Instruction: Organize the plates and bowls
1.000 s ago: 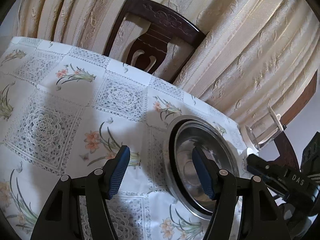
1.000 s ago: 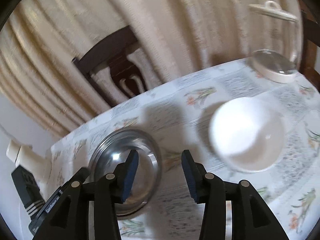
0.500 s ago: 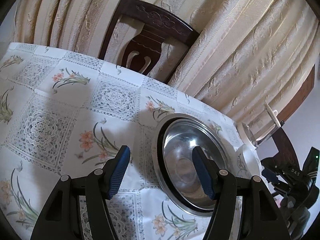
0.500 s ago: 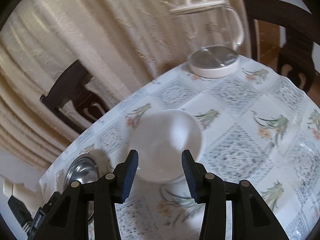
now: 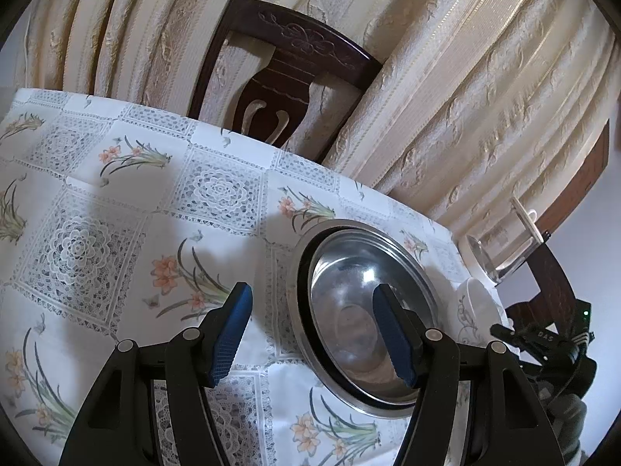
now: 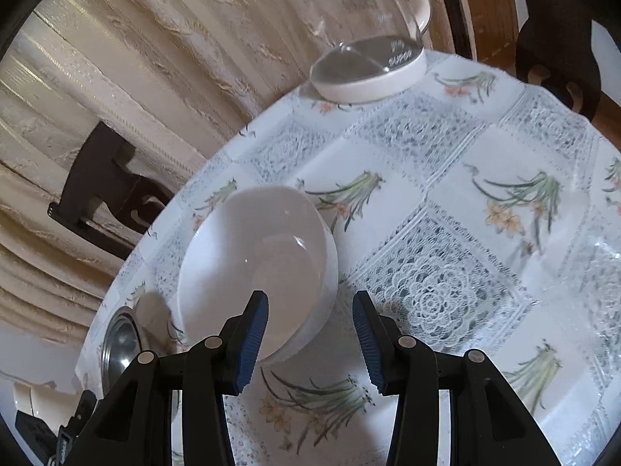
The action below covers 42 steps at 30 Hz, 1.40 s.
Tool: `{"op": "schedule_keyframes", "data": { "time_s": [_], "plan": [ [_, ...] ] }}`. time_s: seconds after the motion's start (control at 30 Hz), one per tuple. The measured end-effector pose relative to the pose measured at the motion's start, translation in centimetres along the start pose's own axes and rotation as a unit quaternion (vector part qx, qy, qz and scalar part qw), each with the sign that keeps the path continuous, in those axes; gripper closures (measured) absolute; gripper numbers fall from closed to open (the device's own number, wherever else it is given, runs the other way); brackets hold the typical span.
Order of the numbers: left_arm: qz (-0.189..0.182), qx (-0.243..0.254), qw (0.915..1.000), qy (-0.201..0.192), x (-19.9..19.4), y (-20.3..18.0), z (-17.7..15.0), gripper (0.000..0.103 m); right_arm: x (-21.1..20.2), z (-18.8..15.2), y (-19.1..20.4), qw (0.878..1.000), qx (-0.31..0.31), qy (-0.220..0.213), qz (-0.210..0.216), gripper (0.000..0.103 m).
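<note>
white bowl point(image 6: 256, 268): glossy, upright | steel bowl point(image 5: 361, 318): shiny, on plate | L tongs point(image 5: 316, 336) + R tongs point(image 6: 310, 343): released, holding nothing

Left gripper point(image 5: 312, 336): jaws wide apart, holding nothing, angled downward.
Right gripper point(image 6: 310, 343): jaws wide apart, holding nothing, angled downward.

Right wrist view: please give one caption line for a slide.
Open right gripper approaches a white bowl on the floral tablecloth, glass kettle behind.
</note>
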<state>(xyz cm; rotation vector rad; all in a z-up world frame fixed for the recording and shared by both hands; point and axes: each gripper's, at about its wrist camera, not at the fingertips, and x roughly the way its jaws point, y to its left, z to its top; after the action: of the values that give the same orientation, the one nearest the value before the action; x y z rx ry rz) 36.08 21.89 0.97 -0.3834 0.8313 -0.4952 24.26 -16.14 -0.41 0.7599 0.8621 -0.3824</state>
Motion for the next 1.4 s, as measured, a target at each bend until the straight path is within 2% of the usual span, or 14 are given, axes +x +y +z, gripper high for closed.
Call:
{"op": "schedule_keyframes", "data": {
  "time_s": [0.57, 0.83, 1.0, 1.2, 1.4],
  "plan": [
    [0.008, 0.008, 0.9999, 0.009, 0.7, -0.2, -0.4, 0.037, 0.2, 0.8, -1.8, 1.0, -0.01, -0.006, -0.013, 0.046],
    [0.006, 0.008, 0.9999, 0.003, -0.6, 0.0, 0.0, 0.037, -0.1, 1.8, -2.6, 1.0, -0.023, -0.007, -0.012, 0.046],
    [0.018, 0.004, 0.9998, 0.01, -1.6, 0.0, -0.3, 0.037, 0.2, 2.0, -2.4, 0.999, -0.051, -0.001, -0.002, 0.044],
    [0.007, 0.063, 0.9973, 0.036, -1.9, -4.3, -0.1, 0.037, 0.5, 2.2, -2.8, 0.998, -0.068, 0.005, 0.015, 0.044],
    [-0.038, 0.117, 0.9882, 0.091, 0.0, -10.4, -0.3, 0.037, 0.4, 2.0, -3.0, 0.996, -0.081, 0.002, 0.034, 0.044]
  ]
}}
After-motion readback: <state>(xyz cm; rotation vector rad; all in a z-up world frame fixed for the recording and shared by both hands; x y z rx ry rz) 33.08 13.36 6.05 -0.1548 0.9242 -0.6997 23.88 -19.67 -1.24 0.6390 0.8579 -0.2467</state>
